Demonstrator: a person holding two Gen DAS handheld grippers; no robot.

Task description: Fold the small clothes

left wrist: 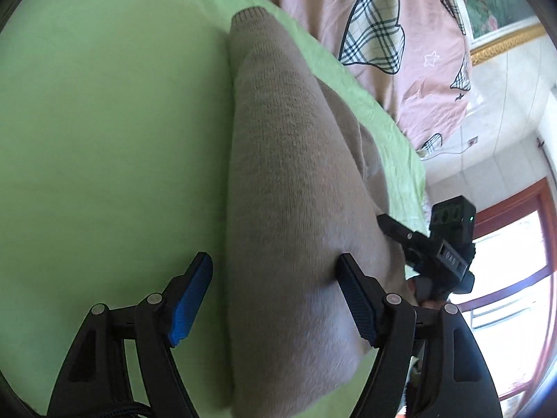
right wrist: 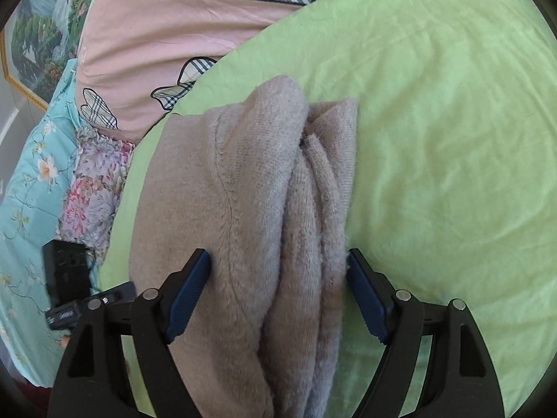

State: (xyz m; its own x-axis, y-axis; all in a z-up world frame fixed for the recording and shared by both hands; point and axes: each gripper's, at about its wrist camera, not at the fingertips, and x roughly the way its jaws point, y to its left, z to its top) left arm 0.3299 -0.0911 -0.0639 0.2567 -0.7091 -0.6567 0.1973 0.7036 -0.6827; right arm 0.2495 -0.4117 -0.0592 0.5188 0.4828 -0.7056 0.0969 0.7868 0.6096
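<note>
A beige knit garment (left wrist: pixel 285 174) lies folded into a long strip on the green sheet (left wrist: pixel 104 122). My left gripper (left wrist: pixel 274 261) hovers over its near part, open; one blue pad (left wrist: pixel 189 299) is above the sheet, the other above the knit. In the right wrist view the same garment (right wrist: pixel 243 191) shows bunched lengthwise folds. My right gripper (right wrist: pixel 277 256) is open and straddles those folds, with a pad (right wrist: pixel 188 292) at each side of them. The right gripper (left wrist: pixel 431 247) also shows at the garment's right edge in the left wrist view, with fingers of a hand below it.
A pink quilt (right wrist: pixel 156 28) with plaid shapes lies beyond the green sheet. Floral bedding (right wrist: pixel 31 181) sits to the left, a framed picture (right wrist: pixel 38 35) is on the wall, and a window with a red frame (left wrist: pixel 515 244) is on the right. The left gripper's body (right wrist: pixel 69 278) is beside the floral bedding.
</note>
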